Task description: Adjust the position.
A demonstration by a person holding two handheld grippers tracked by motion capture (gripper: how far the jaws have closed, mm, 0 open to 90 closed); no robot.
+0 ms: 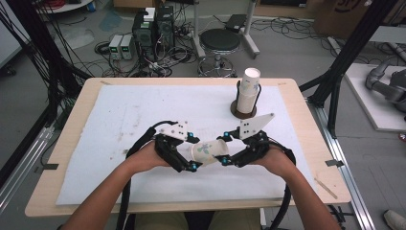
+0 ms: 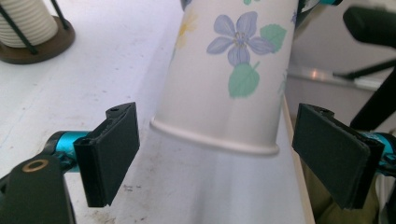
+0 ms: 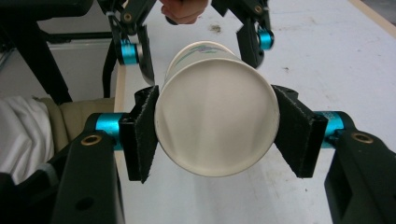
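A paper cup with a blue flower print lies on its side in the air between my two grippers, low over the front middle of the white mat. My right gripper is shut on it; in the right gripper view both pads press the sides of the cup, whose round white end faces the camera. My left gripper is open around the cup's other end. In the left gripper view the cup hangs between the two jaws with a gap on each side.
A stack of white cups in a dark wire holder stands at the back right of the mat and also shows as the cup stack. The wooden table edge frames the mat. A stool and computers stand on the floor behind.
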